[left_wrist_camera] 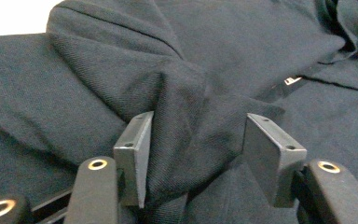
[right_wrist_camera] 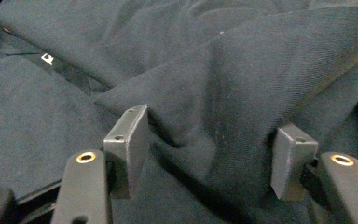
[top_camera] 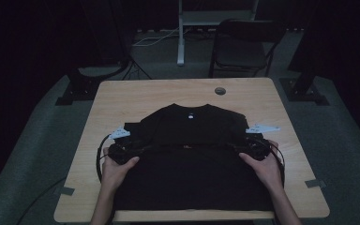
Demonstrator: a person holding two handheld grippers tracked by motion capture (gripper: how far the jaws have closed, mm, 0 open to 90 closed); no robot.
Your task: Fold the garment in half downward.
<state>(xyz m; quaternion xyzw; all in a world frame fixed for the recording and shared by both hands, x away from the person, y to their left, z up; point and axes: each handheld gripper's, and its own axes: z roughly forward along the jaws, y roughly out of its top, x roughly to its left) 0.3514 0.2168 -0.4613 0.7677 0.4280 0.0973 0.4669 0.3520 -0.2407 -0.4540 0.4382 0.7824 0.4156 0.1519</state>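
Note:
A black T-shirt (top_camera: pixel 190 126) lies on the wooden table (top_camera: pixel 136 93), its lower half folded up across the middle. My left gripper (top_camera: pixel 122 152) rests at the fold's left end and my right gripper (top_camera: pixel 253 149) at its right end, each held by a hand. In the left gripper view the left gripper (left_wrist_camera: pixel 196 154) stands open with a raised ridge of the shirt (left_wrist_camera: pixel 186 107) between its pads. In the right gripper view the right gripper (right_wrist_camera: pixel 209 154) is open too, and a loose fold of the shirt (right_wrist_camera: pixel 242 93) stands between its jaws.
A round cable hole (top_camera: pixel 220 90) sits near the table's far edge. Behind the table stand a folding chair (top_camera: pixel 243 44) and a white desk leg (top_camera: pixel 181 33). Bare wood shows left, right and beyond the shirt. The room is dark.

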